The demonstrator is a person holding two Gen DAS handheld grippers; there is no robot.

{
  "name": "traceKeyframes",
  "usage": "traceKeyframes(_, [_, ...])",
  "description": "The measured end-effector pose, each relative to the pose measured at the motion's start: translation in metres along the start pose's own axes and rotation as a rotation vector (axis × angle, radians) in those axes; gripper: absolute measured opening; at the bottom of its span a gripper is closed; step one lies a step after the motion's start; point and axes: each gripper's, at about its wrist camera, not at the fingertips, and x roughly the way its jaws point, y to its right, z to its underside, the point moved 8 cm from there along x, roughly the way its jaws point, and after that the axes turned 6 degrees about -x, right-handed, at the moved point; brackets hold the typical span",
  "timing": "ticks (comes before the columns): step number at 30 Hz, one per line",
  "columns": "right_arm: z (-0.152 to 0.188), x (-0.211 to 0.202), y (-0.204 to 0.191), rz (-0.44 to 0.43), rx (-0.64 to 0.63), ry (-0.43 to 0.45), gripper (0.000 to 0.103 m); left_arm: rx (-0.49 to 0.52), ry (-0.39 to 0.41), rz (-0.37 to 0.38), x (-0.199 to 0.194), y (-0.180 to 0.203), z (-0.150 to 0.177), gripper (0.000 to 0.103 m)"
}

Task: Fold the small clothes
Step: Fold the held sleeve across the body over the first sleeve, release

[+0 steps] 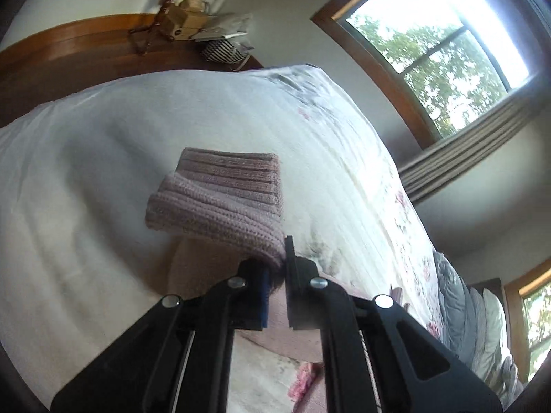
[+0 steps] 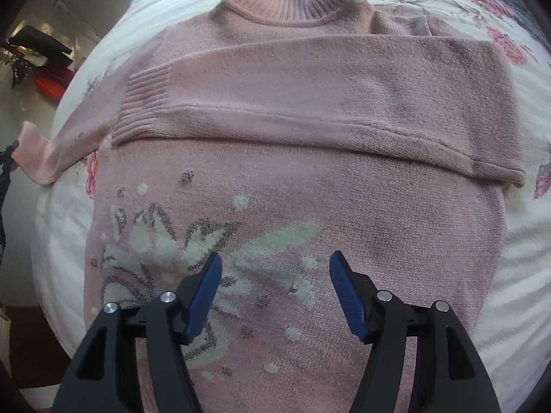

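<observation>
Left wrist: left tool (image 1: 283, 261) clenched on sweater (image 2: 292, 189) cuff (image 1: 220, 203); right tool (image 2: 275, 292) released; next, judging, fold sleeve across.

Two black hand-held grippers with blue finger pads

The left gripper (image 1: 284, 258) is showing matte black linkage arms dotted with round silver pivot screws, a blue pad edging one finger and a thin bright cable running down between the arms. The right gripper (image 2: 273, 268) is showing the same black frame, silver screws behind each finger, and ridged blue pads (image 2: 346, 297).
</observation>
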Motion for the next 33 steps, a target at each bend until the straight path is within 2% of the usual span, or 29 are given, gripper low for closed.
traceKeyframes(8, [0.007, -0.006, 0.041, 0.016, 0.061, 0.01, 0.065, 0.207, -0.183, 0.134, 0.055, 0.121, 0.097, 0.005])
traceKeyframes(15, [0.016, -0.007, 0.071, 0.012, 0.106, 0.014, 0.065, 0.265, -0.322, 0.222, 0.102, 0.192, 0.193, 0.005])
traceKeyframes(17, [0.017, -0.008, 0.078, 0.012, 0.115, 0.015, 0.065, 0.287, -0.353, 0.219, 0.112, 0.197, 0.223, 0.005])
traceKeyframes(20, [0.02, -0.012, 0.093, 0.009, 0.134, 0.018, 0.065, 0.317, -0.407, 0.175, 0.135, 0.189, 0.254, 0.006])
traceKeyframes(24, [0.02, -0.016, 0.107, 0.005, 0.148, 0.02, 0.065, 0.305, -0.514, 0.081, 0.168, 0.15, 0.277, 0.009])
traceKeyframes(25, [0.021, -0.016, 0.109, 0.004, 0.15, 0.02, 0.065, 0.302, -0.536, 0.067, 0.173, 0.143, 0.281, 0.013])
traceKeyframes(29, [0.014, -0.017, 0.116, 0.0, 0.153, 0.016, 0.065, 0.302, -0.577, 0.071, 0.17, 0.125, 0.29, 0.017])
traceKeyframes(33, [0.0, -0.014, 0.094, -0.017, 0.138, 0.026, 0.065, 0.347, -0.598, 0.11, 0.14, 0.124, 0.289, 0.02])
